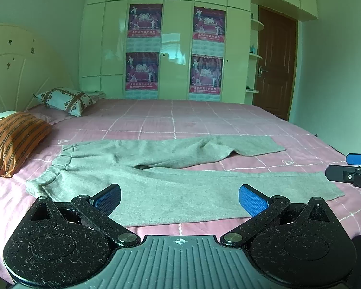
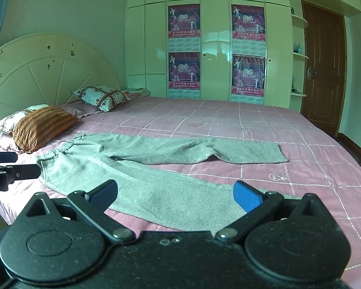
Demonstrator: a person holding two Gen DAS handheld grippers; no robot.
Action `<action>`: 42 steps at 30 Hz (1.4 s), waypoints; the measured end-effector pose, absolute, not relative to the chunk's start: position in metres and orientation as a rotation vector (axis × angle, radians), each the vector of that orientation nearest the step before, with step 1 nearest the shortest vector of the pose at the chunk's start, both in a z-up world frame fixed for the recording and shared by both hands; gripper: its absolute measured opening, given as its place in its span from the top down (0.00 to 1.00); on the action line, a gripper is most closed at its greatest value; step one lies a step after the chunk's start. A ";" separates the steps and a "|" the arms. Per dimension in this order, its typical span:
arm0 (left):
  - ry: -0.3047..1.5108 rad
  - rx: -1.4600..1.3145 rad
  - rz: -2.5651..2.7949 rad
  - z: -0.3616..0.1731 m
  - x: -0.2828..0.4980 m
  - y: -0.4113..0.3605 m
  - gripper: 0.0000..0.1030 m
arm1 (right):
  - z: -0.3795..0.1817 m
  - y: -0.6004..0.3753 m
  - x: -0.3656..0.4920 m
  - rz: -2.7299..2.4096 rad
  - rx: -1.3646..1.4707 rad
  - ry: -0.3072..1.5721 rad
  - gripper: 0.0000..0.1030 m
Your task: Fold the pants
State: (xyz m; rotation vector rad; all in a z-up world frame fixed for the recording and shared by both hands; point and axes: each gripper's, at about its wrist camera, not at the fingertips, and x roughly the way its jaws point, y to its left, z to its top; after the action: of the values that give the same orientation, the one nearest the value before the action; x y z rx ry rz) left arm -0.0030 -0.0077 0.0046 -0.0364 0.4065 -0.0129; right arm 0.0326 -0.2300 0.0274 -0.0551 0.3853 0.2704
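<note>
room: bedroom, pink checked bed [image 1: 204, 118], cream wardrobe [image 2: 214, 48], brown door [image 2: 322, 67] | count: one grey pants [image 1: 156, 180] spread flat on bed, legs apart; three pillows; four posters [image 2: 184, 20] reading "2010" | my left gripper [image 1: 179, 198] fingers wide, empty; my right gripper [image 2: 175, 195] fingers wide, empty

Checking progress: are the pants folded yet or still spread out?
Spread out. The pants lie flat on the bed, legs apart in a V, no layer doubled over.
</note>
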 end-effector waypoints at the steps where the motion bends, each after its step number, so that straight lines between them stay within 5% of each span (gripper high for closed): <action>1: 0.407 -0.036 -0.011 0.005 -0.003 -0.008 0.00 | 0.027 -0.230 0.032 0.271 -0.056 0.386 0.06; 42: 0.410 -0.033 -0.014 0.005 -0.004 -0.011 0.00 | 0.027 -0.231 0.032 0.270 -0.056 0.385 0.06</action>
State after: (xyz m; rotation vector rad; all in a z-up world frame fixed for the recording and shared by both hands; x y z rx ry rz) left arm -0.0044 -0.0106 0.0047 -0.0331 0.4099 -0.0139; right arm 0.0319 -0.2306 0.0274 -0.0558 0.3849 0.2701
